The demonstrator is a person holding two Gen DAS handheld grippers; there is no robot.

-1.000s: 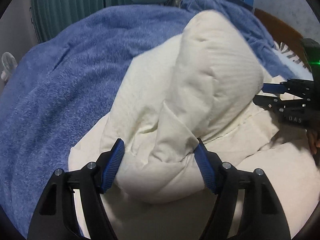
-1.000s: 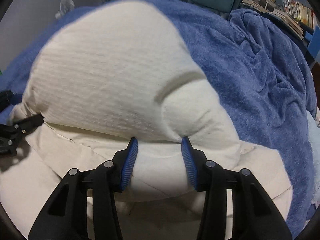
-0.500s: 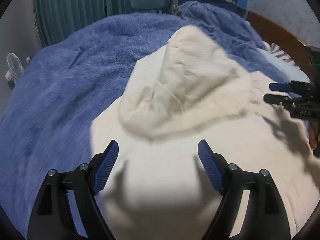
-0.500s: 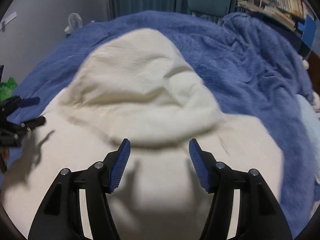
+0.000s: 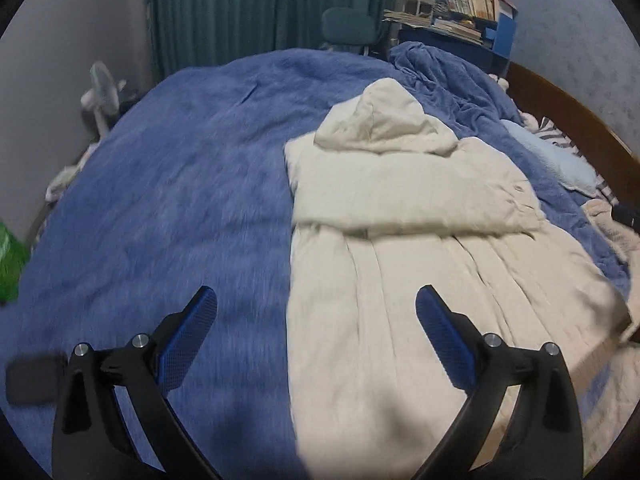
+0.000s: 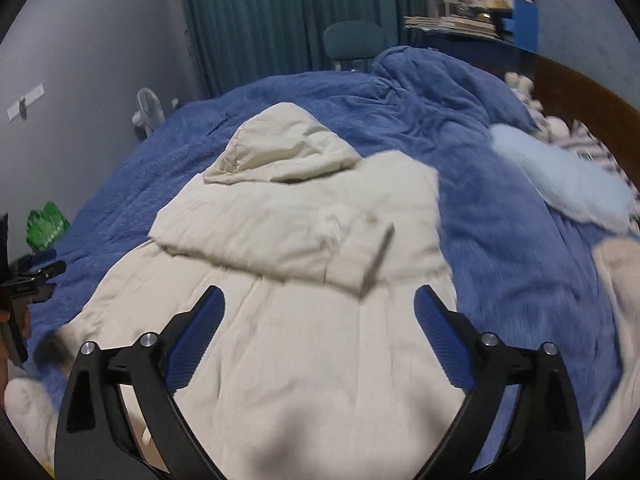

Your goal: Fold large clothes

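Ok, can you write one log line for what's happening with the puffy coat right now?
step: top fold laid | cream hooded coat: on blue blanket | left hand-held gripper: open, empty | right hand-held gripper: open, empty

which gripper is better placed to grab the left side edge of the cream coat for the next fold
Left, probably. The open left gripper straddles the cream coat edge where it meets the blue blanket; the right gripper, also open, sits over its middle.

A bed (image 5: 568,108) with a brown wooden frame carries a blue fleece blanket (image 5: 192,184). On the blanket lies a cream hooded coat (image 5: 400,248), hood toward twelve o'clock; a pale blue pillow (image 6: 560,176) rests at two o'clock.
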